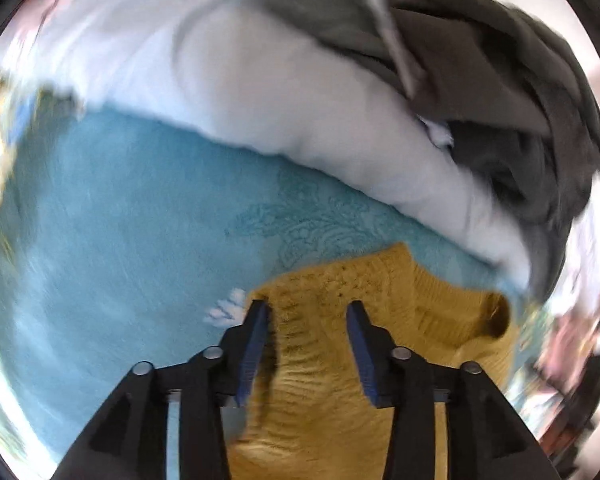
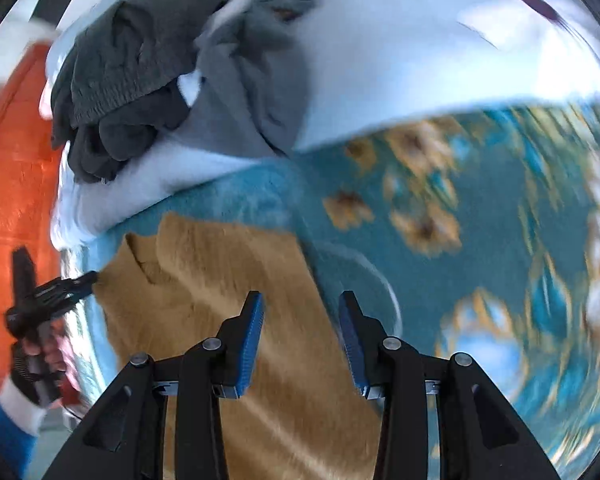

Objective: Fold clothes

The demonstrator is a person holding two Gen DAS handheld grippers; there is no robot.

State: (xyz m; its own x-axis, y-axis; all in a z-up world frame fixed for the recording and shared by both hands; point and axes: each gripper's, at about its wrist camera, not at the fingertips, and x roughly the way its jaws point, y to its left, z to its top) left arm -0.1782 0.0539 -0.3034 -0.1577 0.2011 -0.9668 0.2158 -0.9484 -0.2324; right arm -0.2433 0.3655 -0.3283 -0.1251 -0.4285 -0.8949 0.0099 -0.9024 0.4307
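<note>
A mustard-yellow knitted sweater [image 1: 364, 292] lies on a teal bedspread [image 1: 120, 220]. My left gripper [image 1: 308, 312] is open, its blue-padded fingers standing over the sweater's knit near a cuff [image 1: 496, 316]. In the right wrist view the sweater [image 2: 228, 280] lies under and left of my right gripper [image 2: 302, 304], which is open above the sweater's right edge. The left gripper [image 2: 88, 278] shows there at the far left, at the sweater's left edge, held by a hand. Both views are motion-blurred.
A white pillow [image 1: 300, 112] lies behind the sweater with a pile of dark grey clothes [image 1: 500, 80] on it; both show in the right wrist view, pillow [image 2: 380, 72] and pile [image 2: 140, 80]. Flower-patterned teal cover [image 2: 460, 220] spreads right. An orange surface [image 2: 12, 160] is at left.
</note>
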